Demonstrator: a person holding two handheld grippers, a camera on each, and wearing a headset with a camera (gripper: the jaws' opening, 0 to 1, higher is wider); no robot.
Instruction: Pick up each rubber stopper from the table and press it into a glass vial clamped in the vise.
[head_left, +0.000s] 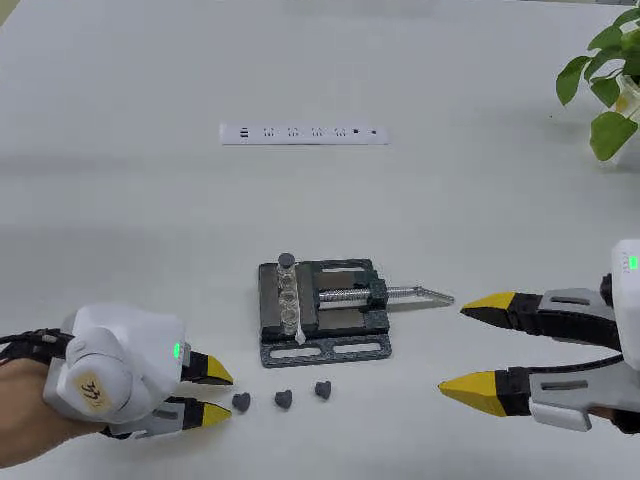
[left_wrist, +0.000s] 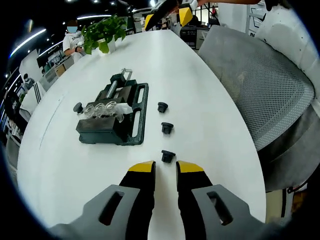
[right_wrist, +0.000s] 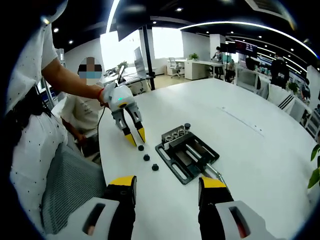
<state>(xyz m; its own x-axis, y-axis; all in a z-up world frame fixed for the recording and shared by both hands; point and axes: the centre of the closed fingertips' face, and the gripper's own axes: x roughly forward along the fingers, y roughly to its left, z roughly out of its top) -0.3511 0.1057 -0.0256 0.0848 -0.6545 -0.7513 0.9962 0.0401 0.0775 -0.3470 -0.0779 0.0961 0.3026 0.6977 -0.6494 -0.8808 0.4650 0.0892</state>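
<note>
The left hand-held gripper, jaws narrowly parted, sits just left of the leftmost small dark rubber stopper on the white counter, nearer than the black metal vise clamping clear glass vials. The right hand-held gripper is spread wide. An off-centre pinch could flick the stopper away.

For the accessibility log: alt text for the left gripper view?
The left hand-held gripper, jaws slightly open, points at the nearest of three rubber stoppers in a row on a white table; beside them, a black vise clamps glass vials.
</note>
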